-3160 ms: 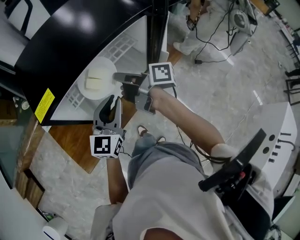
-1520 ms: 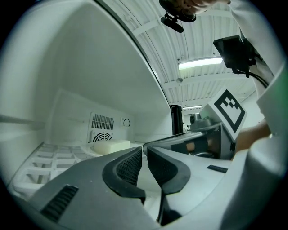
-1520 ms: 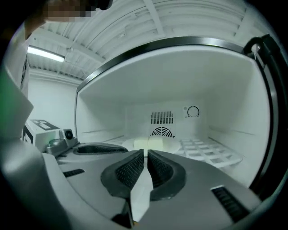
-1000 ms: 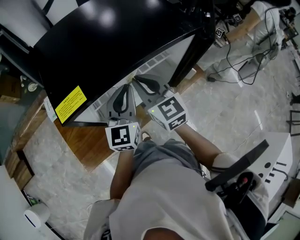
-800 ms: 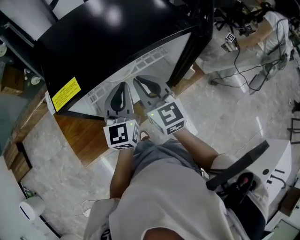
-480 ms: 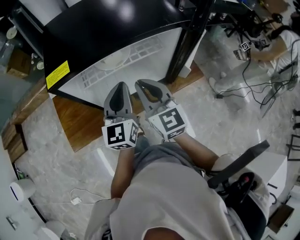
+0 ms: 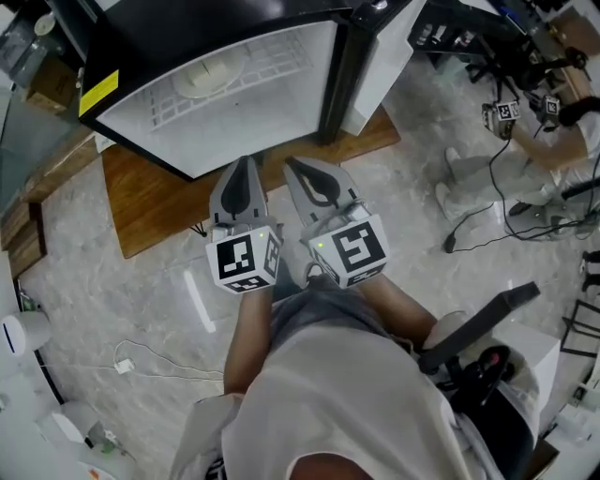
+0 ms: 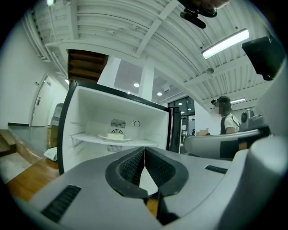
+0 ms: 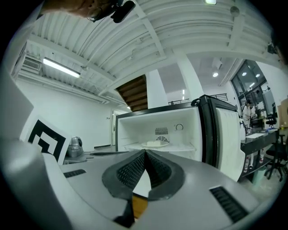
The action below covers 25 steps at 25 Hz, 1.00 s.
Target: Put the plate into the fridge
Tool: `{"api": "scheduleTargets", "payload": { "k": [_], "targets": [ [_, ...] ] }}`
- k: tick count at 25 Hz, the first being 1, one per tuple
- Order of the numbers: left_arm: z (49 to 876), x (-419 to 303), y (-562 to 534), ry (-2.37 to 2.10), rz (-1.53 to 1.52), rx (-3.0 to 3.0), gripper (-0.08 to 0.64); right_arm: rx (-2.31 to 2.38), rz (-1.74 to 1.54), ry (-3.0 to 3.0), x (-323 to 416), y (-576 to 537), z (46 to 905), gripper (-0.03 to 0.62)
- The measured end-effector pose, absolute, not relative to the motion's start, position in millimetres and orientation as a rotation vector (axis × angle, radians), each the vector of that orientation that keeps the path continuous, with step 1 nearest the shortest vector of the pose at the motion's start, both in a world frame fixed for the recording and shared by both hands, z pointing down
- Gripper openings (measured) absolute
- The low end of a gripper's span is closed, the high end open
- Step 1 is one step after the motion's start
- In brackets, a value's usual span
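— Where's the plate?
— On the shelf inside the open fridge, toward the shelf's back edge.
— And the tools?
— The left tool and right tool are outside the fridge, jaws pressed together on nothing. The right's have just closed.

No words or numbers can be read. The yellow label on the fridge has print too small to make out. The left gripper and right gripper carry only black-and-white square marker patterns.
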<state>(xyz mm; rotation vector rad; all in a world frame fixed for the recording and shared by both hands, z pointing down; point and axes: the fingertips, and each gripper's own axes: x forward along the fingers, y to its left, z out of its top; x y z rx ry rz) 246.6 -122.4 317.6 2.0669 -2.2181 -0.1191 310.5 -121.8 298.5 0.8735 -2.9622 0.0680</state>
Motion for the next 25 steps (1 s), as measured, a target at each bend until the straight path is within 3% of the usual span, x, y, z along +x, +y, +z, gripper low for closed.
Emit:
{"api": "scheduleTargets", "payload": {
  "k": [25],
  "targets": [
    [303,296,-29,-2.177,-0.108,2.101,0.020,0.858,-0.007,-2.968,347,-32,289,0.017]
  ]
}}
